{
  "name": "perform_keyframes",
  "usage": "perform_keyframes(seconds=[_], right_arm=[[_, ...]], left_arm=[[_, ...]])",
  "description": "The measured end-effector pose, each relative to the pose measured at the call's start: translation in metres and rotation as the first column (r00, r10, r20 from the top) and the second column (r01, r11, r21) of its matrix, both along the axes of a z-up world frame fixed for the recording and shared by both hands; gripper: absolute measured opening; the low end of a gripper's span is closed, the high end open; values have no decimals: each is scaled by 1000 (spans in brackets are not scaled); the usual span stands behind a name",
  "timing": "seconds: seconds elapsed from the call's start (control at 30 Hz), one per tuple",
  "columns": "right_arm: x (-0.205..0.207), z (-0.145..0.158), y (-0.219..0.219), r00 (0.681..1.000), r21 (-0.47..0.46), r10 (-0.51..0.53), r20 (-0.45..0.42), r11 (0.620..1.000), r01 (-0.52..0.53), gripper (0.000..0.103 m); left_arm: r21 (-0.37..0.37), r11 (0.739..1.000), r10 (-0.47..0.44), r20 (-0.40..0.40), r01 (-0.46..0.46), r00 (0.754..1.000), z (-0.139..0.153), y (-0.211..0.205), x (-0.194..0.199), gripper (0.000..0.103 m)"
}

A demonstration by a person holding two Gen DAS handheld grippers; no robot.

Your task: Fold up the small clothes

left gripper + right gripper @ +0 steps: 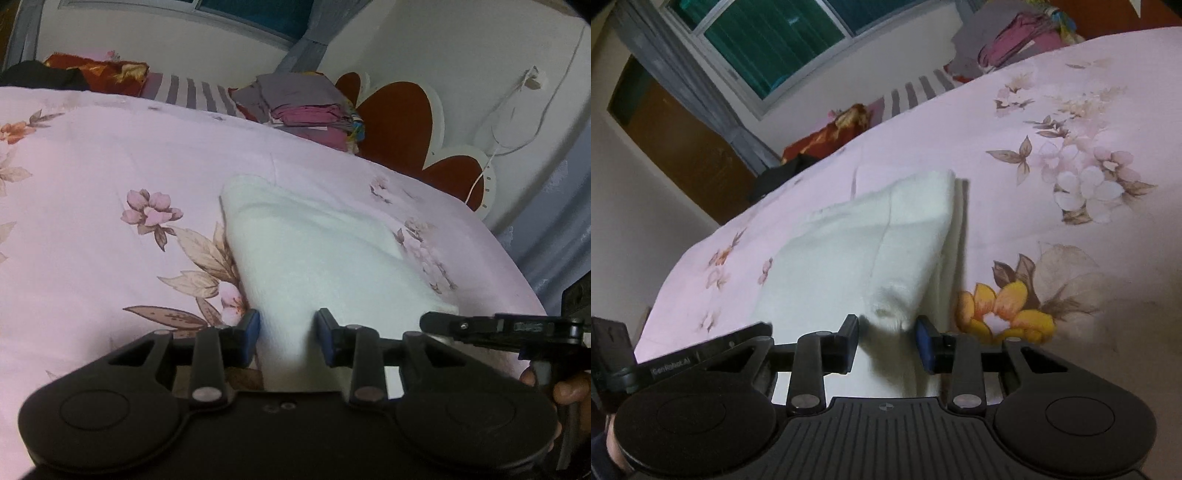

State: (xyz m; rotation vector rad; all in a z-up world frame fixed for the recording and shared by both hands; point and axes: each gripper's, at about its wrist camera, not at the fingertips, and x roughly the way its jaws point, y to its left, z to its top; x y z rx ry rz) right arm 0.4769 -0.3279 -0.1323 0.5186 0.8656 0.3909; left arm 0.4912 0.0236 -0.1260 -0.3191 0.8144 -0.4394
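A white folded cloth (pixel 314 251) lies on the pink floral bedspread (pixel 110 155). My left gripper (pixel 288 332) is open, its blue-padded fingers either side of the cloth's near edge. In the right wrist view the same cloth (pixel 857 243) lies folded in layers, with a raised corner near my right gripper (pixel 886 338). That gripper is open, its fingers straddling the cloth's near corner without closing on it. The right gripper also shows at the right edge of the left wrist view (pixel 517 328).
A stack of folded clothes (pixel 306 107) sits at the far side of the bed by a red and white headboard (pixel 402 114). A red patterned cloth (pixel 99 74) and a dark item (pixel 40 75) lie at the far left. A window (pixel 775 40) and a wooden door (pixel 683 147) stand behind.
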Motion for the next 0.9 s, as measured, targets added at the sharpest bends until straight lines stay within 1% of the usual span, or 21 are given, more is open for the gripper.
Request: perform_keyframes(seconds=[0.03,0.07,0.13,0.2,0.27,0.33,0.37,0.4,0.47,0.5,0.53,0.57,0.6,0.67,0.7,0.73,0.77,0.8,0.83,0.87,0.9], right_arm=[[1,2,-2,1000,4,-5,-11,1000,5,7],[0,7,-5,1000,10,-12,3,1000,12,7],[-3,15,-5,1000,-43,10,27,999,-9,7],[-2,7,-5,1000,-83,8,2,997,-8,7],[1,-6,-6,999,-62,7,-43,998,-9,7],[1,-1,-8,999,-61,-5,-48,998,2,20],[-4,8,-11,999,-107,-28,-29,994,25,36],[-12,19,-14,999,-158,-48,26,986,52,37],[-24,40,-16,991,-220,-49,127,972,76,37],[-24,47,-13,987,-232,-34,159,970,71,37],[-22,52,-8,983,-235,-12,182,971,55,37],[-19,53,0,979,-250,19,201,968,33,33],[-14,53,11,976,-273,53,212,962,7,26],[-3,42,31,976,-293,126,180,954,-69,21],[5,27,44,979,-344,172,110,931,-124,20],[9,12,53,979,-409,194,57,900,-154,19],[5,7,56,975,-437,196,101,889,-133,19],[4,8,57,976,-439,193,101,889,-130,20],[4,10,57,978,-439,186,94,889,-127,20],[2,14,56,979,-446,178,96,888,-117,20],[-3,20,56,979,-457,169,113,884,-100,20]], left_arm=[[1,1000,2,-1,-2,1000,2,-1,0,33],[12,1000,-3,3,3,1000,5,-5,-3,33],[36,999,-18,-4,18,1000,5,-15,-3,34],[33,999,12,-27,-11,1000,2,-20,-2,36],[64,998,11,-28,-10,1000,3,-22,-1,37],[70,998,7,-29,-5,1000,10,-16,-7,36],[76,997,9,10,-10,1000,19,-12,-14,34],[91,996,9,54,-14,998,28,-6,-22,34],[97,995,-13,99,3,995,42,-6,-23,34],[99,995,-38,120,27,992,46,-11,-20,34],[121,991,-69,138,52,988,49,-20,-16,34],[130,989,-91,137,74,986,48,-28,-11,33],[125,988,-106,113,92,988,43,-34,-5,30],[120,986,-120,-3,119,993,20,-43,8,28],[101,986,-130,-15,130,991,9,-43,9,29],[63,991,-120,-10,120,993,5,-39,8,28],[24,995,-97,-22,97,995,4,-34,7,28],[2,996,-86,-35,86,996,5,-31,6,28],[8,997,-82,-34,82,996,9,-30,3,27],[33,996,-76,-18,77,997,16,-30,-4,27],[51,995,-84,0,84,996,21,-31,-10,27]])
